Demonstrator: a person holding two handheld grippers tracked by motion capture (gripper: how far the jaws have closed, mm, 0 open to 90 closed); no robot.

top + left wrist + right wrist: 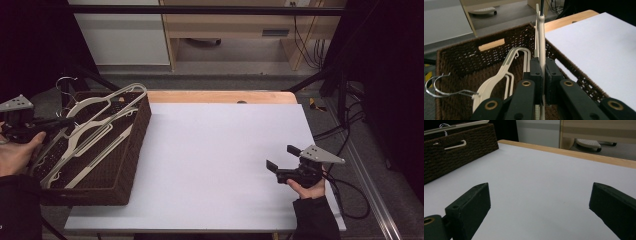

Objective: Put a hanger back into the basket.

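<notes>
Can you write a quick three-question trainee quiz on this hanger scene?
1. True or false: the left gripper is shut on a white hanger.
2. Where do the other hangers lie? A) on the white table top B) in the brown wicker basket C) on the floor
3. How do the jaws of the right gripper stand, and what is between them?

Key:
1. True; in the left gripper view the pads clamp its flat body.
2. B
3. Wide open, with nothing between them; the gripper is over the bare white table top.
</notes>
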